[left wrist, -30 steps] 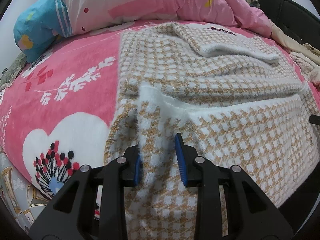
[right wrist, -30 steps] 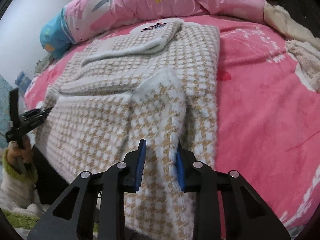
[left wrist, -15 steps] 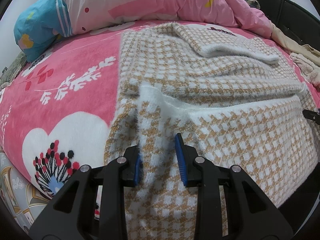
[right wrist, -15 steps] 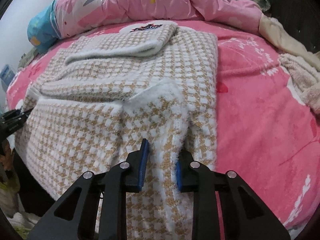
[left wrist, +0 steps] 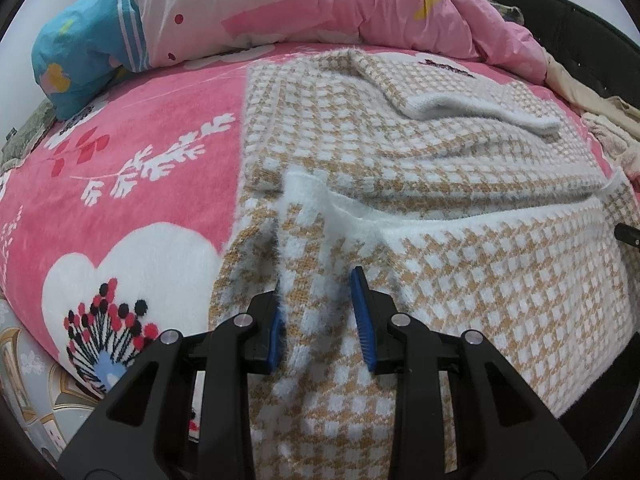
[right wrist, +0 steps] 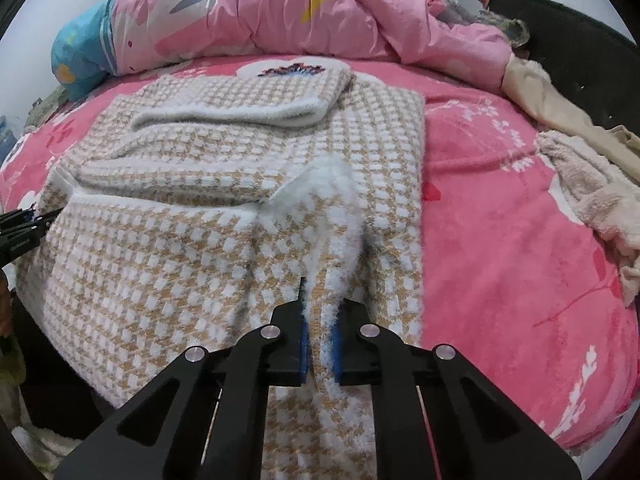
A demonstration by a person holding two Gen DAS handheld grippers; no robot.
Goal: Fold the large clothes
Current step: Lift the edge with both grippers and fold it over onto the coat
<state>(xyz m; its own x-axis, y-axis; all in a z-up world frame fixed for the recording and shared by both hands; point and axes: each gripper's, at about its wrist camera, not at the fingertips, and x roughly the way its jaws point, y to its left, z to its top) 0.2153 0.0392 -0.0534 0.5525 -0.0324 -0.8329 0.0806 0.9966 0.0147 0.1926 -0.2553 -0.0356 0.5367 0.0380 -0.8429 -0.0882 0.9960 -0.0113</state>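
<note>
The left gripper (left wrist: pixel 318 320) points forward and low with its blue-padded fingers (left wrist: pixel 362 312) set apart around a raised fold, while the right gripper (right wrist: pixel 320 330) (its fingers (right wrist: pixel 303 322) far closer together) pinches a fuzzy ridge between its pads.

Sweater (left wrist: pixel 460 280) near hem cut by bottom edge; fabric hides left gripper (left wrist: pixel 320 316) left pad
</note>
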